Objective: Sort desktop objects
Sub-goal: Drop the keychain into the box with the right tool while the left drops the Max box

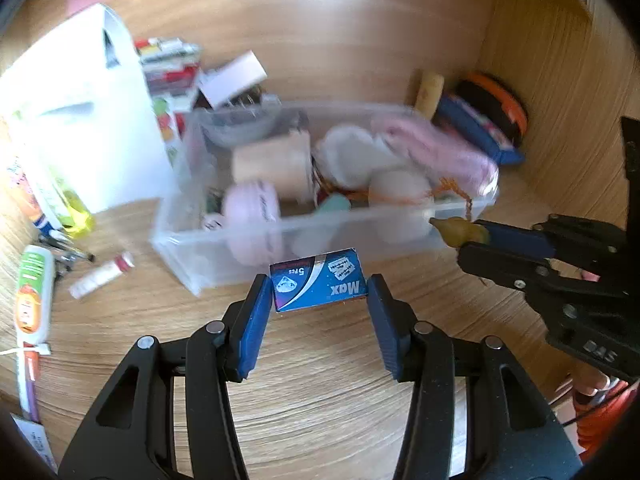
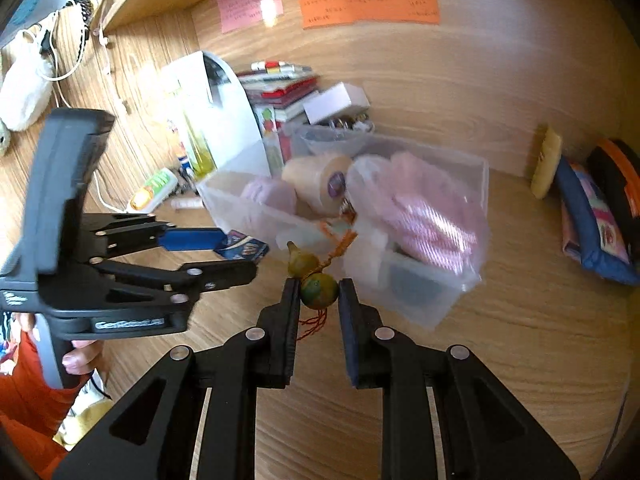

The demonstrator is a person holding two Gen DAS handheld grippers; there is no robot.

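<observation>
My left gripper (image 1: pixel 319 292) is shut on a blue razor-blade box (image 1: pixel 318 286) and holds it just in front of the clear plastic bin (image 1: pixel 192 256). The box also shows in the right wrist view (image 2: pixel 244 249). My right gripper (image 2: pixel 319 292) is shut on a small yellow-green gourd charm (image 2: pixel 316 286) with an orange cord, near the bin's front wall (image 2: pixel 420 288). In the left wrist view the gourd (image 1: pixel 458 230) sits at the bin's right front corner. The bin holds a tape roll (image 1: pixel 272 166), pink items and white pads.
A white holder (image 1: pixel 80 120) and stacked booklets (image 1: pixel 172 68) stand at the left back. Tubes and pens (image 1: pixel 34 292) lie at the left. A blue pouch (image 2: pixel 592 224) and an orange-black case (image 2: pixel 620 184) lean at the right wall. Sticky notes (image 2: pixel 368 4) hang on the back panel.
</observation>
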